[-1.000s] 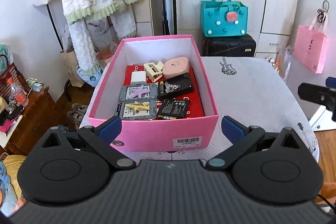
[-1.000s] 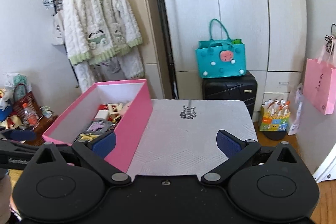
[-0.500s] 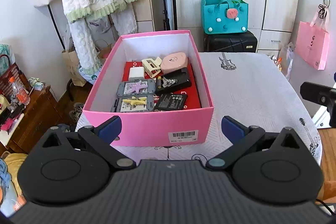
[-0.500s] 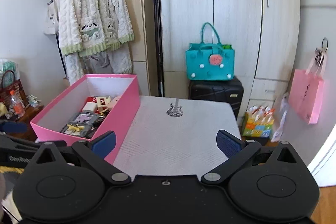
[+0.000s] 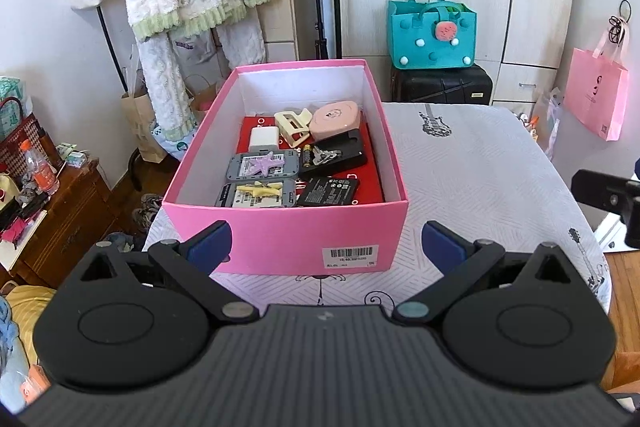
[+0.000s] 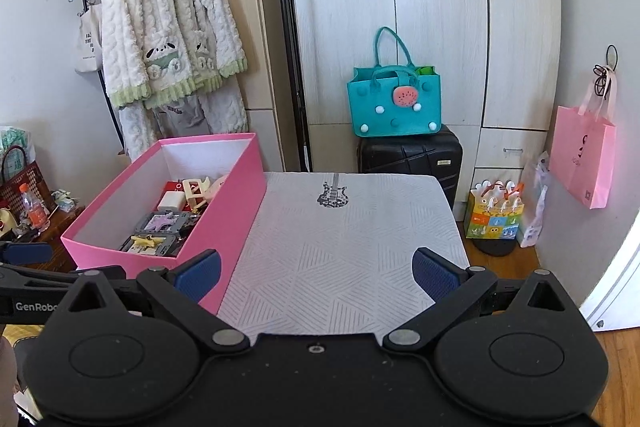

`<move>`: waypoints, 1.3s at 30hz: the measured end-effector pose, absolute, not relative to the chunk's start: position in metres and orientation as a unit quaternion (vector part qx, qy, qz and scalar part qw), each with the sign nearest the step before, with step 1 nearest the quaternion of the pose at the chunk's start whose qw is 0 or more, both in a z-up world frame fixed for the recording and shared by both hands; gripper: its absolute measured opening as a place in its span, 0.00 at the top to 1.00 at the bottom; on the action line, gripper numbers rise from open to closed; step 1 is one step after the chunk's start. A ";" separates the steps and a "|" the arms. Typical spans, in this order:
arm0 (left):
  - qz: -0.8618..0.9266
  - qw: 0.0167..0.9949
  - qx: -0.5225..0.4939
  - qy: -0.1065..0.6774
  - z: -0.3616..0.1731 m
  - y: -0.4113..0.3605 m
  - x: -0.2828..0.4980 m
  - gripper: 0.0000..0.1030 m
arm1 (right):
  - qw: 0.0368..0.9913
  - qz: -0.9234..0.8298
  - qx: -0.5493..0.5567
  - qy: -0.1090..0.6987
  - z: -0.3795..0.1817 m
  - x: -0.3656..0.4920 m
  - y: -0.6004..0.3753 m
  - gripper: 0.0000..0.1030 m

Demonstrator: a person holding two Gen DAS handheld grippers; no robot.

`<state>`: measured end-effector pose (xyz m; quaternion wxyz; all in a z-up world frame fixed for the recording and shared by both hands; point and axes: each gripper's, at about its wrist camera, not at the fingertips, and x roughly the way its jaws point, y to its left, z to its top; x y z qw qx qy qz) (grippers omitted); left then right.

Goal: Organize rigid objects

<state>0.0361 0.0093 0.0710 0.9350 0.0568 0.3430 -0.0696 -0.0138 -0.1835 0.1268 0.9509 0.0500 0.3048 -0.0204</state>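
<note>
A pink box [image 5: 280, 235] stands on the left part of the white table [image 5: 472, 163]; it also shows in the right wrist view [image 6: 224, 227]. Inside lie a white charger [image 5: 263, 138], a cream hair clip [image 5: 293, 125], a pink round case [image 5: 335, 120], keys on a black holder [image 5: 335, 157], two grey cases with star clips [image 5: 262, 167], and a black battery [image 5: 328, 191]. My left gripper [image 5: 326, 247] is open and empty, just in front of the box. My right gripper [image 6: 316, 273] is open and empty, above the table's near edge.
A wardrobe [image 6: 400, 27] stands behind the table, with a teal bag [image 6: 394, 99] on a black suitcase [image 6: 410, 157]. A pink bag [image 6: 582, 155] hangs at the right. A clothes rack with a white robe [image 6: 164, 35] and a cluttered wooden cabinet [image 5: 52, 223] are at the left.
Both grippers have drawn back from the table and risen a little; the box looks smaller and farther. Both stay open and empty.
</note>
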 end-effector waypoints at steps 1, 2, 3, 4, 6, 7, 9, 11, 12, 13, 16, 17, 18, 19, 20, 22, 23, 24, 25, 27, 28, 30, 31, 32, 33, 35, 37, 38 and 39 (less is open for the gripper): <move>-0.068 0.935 0.055 0.344 0.071 0.010 0.036 0.00 | 0.951 -0.020 0.050 0.304 0.127 -0.014 -0.183 0.00; -0.067 0.935 0.052 0.344 0.071 0.011 0.037 0.00 | 0.951 -0.020 0.051 0.304 0.127 -0.015 -0.184 0.00; -0.065 0.935 0.050 0.344 0.070 0.012 0.037 0.00 | 0.951 -0.020 0.052 0.303 0.128 -0.015 -0.183 0.00; -0.063 0.935 0.048 0.345 0.070 0.013 0.037 0.00 | 0.951 -0.021 0.053 0.303 0.127 -0.015 -0.183 0.00; -0.060 0.936 0.046 0.344 0.069 0.015 0.038 0.00 | 0.951 -0.020 0.053 0.304 0.127 -0.014 -0.183 0.00; -0.058 0.936 0.047 0.344 0.069 0.015 0.038 0.00 | 0.951 -0.020 0.053 0.304 0.127 -0.014 -0.182 0.00; -0.054 0.937 0.047 0.343 0.069 0.016 0.038 0.00 | 0.951 -0.021 0.052 0.305 0.126 -0.014 -0.181 0.00; -0.050 0.937 0.049 0.341 0.068 0.017 0.037 0.00 | 0.950 -0.022 0.050 0.306 0.124 -0.013 -0.180 0.00; -0.048 0.937 0.050 0.341 0.068 0.017 0.037 0.00 | 0.950 -0.023 0.049 0.306 0.124 -0.013 -0.180 0.00; -0.047 0.937 0.051 0.342 0.068 0.017 0.037 0.00 | 0.951 -0.024 0.046 0.306 0.124 -0.013 -0.179 0.00; -0.046 0.936 0.049 0.344 0.068 0.017 0.037 0.00 | 0.951 -0.025 0.046 0.306 0.124 -0.012 -0.179 0.00; -0.047 0.936 0.049 0.344 0.068 0.017 0.037 0.00 | 0.951 -0.025 0.048 0.306 0.124 -0.013 -0.179 0.00; -0.048 0.936 0.049 0.345 0.068 0.017 0.037 0.00 | 0.951 -0.026 0.049 0.305 0.124 -0.013 -0.179 0.00; -0.048 0.936 0.049 0.344 0.067 0.018 0.036 0.00 | 0.951 -0.026 0.049 0.305 0.124 -0.014 -0.179 0.00; -0.047 0.936 0.050 0.344 0.068 0.018 0.037 0.00 | 0.951 -0.027 0.050 0.305 0.123 -0.014 -0.179 0.00; -0.047 0.936 0.051 0.344 0.068 0.018 0.037 0.00 | 0.950 -0.028 0.052 0.305 0.122 -0.014 -0.179 0.00; -0.047 0.937 0.050 0.343 0.068 0.018 0.037 0.00 | 0.950 -0.029 0.052 0.305 0.122 -0.015 -0.179 0.00; -0.047 0.937 0.050 0.343 0.067 0.018 0.036 0.00 | 0.950 -0.029 0.052 0.306 0.122 -0.015 -0.179 0.00; -0.047 0.937 0.049 0.343 0.067 0.018 0.036 0.00 | 0.950 -0.030 0.051 0.306 0.121 -0.015 -0.179 0.00; -0.046 0.937 0.048 0.342 0.067 0.018 0.036 0.00 | 0.950 -0.031 0.050 0.307 0.121 -0.014 -0.179 0.00; -0.046 0.937 0.050 0.343 0.067 0.018 0.036 0.00 | 0.950 -0.031 0.050 0.306 0.121 -0.014 -0.179 0.00; -0.046 0.937 0.050 0.343 0.067 0.018 0.036 0.00 | 0.951 -0.032 0.048 0.305 0.122 -0.015 -0.179 0.00; -0.046 0.937 0.051 0.344 0.067 0.018 0.036 0.00 | 0.951 -0.034 0.047 0.304 0.122 -0.016 -0.178 0.00; -0.047 0.937 0.053 0.343 0.067 0.019 0.036 0.00 | 0.952 -0.037 0.046 0.301 0.123 -0.018 -0.177 0.00; -0.047 0.937 0.055 0.343 0.067 0.020 0.036 0.00 | 0.953 -0.038 0.043 0.297 0.124 -0.020 -0.176 0.00; -0.044 0.938 0.059 0.340 0.068 0.021 0.036 0.00 | 0.955 -0.033 0.036 0.294 0.125 -0.023 -0.172 0.00; -0.041 0.938 0.058 0.338 0.068 0.022 0.036 0.00 | 0.957 -0.027 0.031 0.289 0.126 -0.026 -0.170 0.00; -0.043 0.938 0.057 0.340 0.068 0.023 0.036 0.00 | 0.958 -0.025 0.029 0.285 0.127 -0.027 -0.169 0.00; -0.045 0.937 0.055 0.341 0.068 0.024 0.036 0.00 | 0.959 -0.024 0.027 0.282 0.127 -0.028 -0.168 0.00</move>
